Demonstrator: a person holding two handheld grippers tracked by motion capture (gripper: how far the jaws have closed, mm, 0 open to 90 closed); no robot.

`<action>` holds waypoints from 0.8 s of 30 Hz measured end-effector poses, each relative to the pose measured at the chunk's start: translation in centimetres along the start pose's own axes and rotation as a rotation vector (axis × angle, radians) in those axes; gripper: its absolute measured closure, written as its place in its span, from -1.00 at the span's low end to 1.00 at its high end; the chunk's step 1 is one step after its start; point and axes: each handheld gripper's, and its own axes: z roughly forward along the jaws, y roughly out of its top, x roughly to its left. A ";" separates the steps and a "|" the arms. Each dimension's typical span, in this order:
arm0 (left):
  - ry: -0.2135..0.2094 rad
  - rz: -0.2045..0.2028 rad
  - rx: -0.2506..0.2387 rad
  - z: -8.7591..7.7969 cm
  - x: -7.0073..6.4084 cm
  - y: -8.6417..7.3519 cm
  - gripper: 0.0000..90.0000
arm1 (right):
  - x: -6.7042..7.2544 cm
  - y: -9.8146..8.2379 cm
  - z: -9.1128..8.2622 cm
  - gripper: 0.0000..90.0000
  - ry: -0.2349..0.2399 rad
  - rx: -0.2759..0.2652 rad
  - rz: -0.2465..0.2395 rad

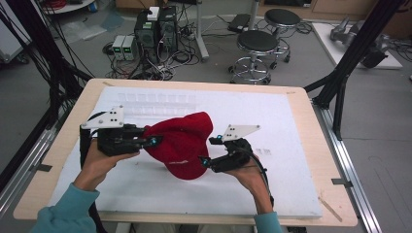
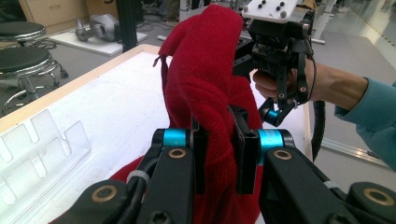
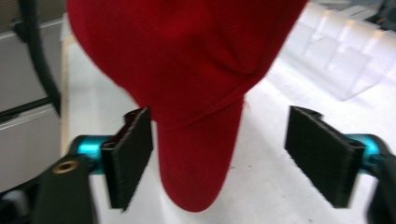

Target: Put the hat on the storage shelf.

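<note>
- Red knit cap (image 1: 182, 141), held up off the white sheet (image 1: 272, 179) near the middle of the bench (image 1: 311, 111); it hangs slack between my two tools, lower edge drooping toward the sheet.
- Handling, my judgement: light, soft, no stiffness. It sags and folds under its own weight, so it needs support at two points to keep any shape. Ribbed knit should grip well against the pads; slipping is unlikely, stretching is the risk.
- Where to hold: the doubled edge or a gathered fold, not a single thin layer. A stitched seam line with a loose thread shows in the right gripper view, just above the hanging tongue of cloth (image 3: 196, 163).
- Left tool (image 2: 219, 140): clamped on a bunched fold of the cap, pads pressed into the knit from both sides.
- Right tool (image 3: 219, 158): jaws wide, nothing pinched. The tongue of cloth hangs between them, close to one pad (image 3: 133, 149), well apart from the other. Cannot tell whether it brushes the near pad.
- Hard to make out: the cap's opening and inside are hidden by folds; I cannot tell which part is brim and which is crown. Small pale lettering on the cap in the high view, too small to read.
- Clear plastic rack (image 1: 155, 102) at the far side of the sheet, faint against the white; its compartments are hard to count.
</note>
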 end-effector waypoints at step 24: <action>0.025 -0.006 0.003 -0.2 0.5 -0.4 0.81 | 0.3 -0.2 0.6 0.48 0.140 0.032 -0.025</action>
